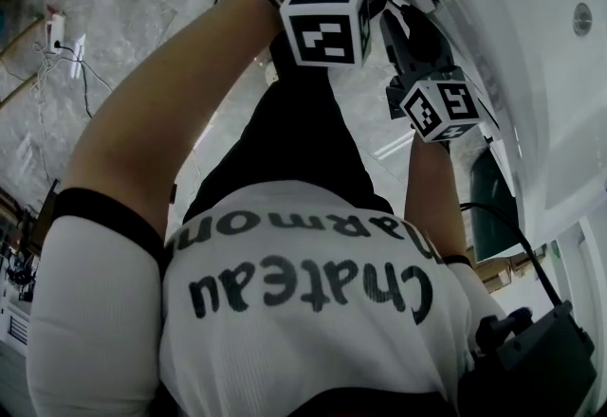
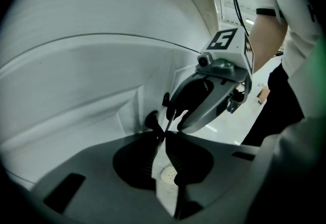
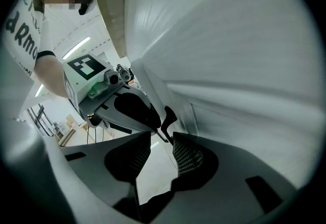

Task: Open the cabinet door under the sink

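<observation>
Cabinet door (image 3: pixel 244 116): the white panelled door stood directly ahead of both grippers. It filled the right side of the right gripper view and the left side of the left gripper view. In the head view, the white sink unit (image 1: pixel 531 74) that carried it lay at the upper right, beyond my two marker cubes.

Left gripper (image 2: pixel 163 140): my jaws stood close together, with only a narrow slit between the ribbed pads. The tips were pinched on the door's thin edge. The right gripper view showed the same from the side, with my left fingertips seated on that edge at the foot of the white panel.

Right gripper (image 3: pixel 162 139): my jaws stood moderately apart, with nothing pressed between the pads. Pale floor (image 3: pixel 153 177) showed through the gap. The tips lay just beside those of the left gripper, at the same edge. Whether they touched it could not be determined.

Head view: both of my forearms reached toward the unit. The left marker cube (image 1: pixel 324 17) sat near the right marker cube (image 1: pixel 441 109), higher in the frame.
</observation>
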{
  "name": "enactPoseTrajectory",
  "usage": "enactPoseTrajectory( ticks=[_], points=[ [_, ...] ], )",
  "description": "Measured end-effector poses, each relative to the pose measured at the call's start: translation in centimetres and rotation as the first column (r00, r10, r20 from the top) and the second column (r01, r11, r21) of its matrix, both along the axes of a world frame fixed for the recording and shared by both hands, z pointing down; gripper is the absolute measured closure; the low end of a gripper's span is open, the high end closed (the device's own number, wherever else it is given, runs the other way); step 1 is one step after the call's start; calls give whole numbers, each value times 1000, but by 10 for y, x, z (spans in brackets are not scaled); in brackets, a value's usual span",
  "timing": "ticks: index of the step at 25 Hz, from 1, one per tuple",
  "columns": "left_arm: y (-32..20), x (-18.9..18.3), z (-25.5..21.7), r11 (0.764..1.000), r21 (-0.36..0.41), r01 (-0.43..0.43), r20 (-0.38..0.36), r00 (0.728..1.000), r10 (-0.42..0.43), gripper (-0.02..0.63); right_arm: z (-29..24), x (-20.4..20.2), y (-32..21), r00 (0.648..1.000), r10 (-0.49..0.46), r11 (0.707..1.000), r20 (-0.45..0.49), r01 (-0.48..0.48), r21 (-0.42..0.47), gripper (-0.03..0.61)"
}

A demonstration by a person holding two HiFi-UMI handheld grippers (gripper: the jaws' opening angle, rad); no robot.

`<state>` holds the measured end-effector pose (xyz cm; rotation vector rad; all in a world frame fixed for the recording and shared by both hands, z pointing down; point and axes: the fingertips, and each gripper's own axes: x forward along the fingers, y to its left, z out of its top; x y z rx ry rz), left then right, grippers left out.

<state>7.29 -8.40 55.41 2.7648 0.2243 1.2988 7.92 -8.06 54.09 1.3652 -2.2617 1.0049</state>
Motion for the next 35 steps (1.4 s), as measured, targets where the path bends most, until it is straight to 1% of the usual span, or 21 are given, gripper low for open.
enactPoseTrajectory(
  ticks=[2, 6, 9, 13, 20, 25, 27, 31, 35],
  points=[
    [3, 0, 2, 1000, 9, -8, 9, 1000, 7, 566, 1, 1, 4, 1000, -4, 1000, -4, 4, -1, 456],
    [10, 3, 0, 999, 42, -20, 3, 1000, 20, 566, 2, 4, 16, 1000, -13, 1000, -10, 13, 3, 456],
    [15, -15, 2, 996, 86, -32, 21, 999, 30, 566, 1, -15, 26, 998, -51, 999, -37, 51, 6, 451],
    [18, -34, 0, 990, 129, -59, 54, 997, 52, 566, -3, -33, 36, 995, -73, 997, -62, 73, 2, 423],
    [25, -60, -1, 983, 162, -90, 104, 992, 74, 566, -9, -49, 50, 992, -103, 995, -75, 101, -27, 428],
    [32, -68, 6, 979, 167, -117, 142, 985, 94, 566, -3, -46, 58, 990, -121, 992, -77, 118, -45, 431],
    [33, -70, 11, 978, 167, -125, 164, 982, 98, 566, 0, -45, 62, 989, -127, 991, -78, 124, -49, 431],
    [35, -76, 15, 969, 177, -173, 214, 968, 134, 566, 5, -46, 66, 991, -120, 991, -67, 115, -68, 436],
    [38, -79, 17, 957, 203, -207, 241, 958, 156, 566, 6, -49, 75, 979, -177, 980, -97, 167, -104, 430]
  ],
)
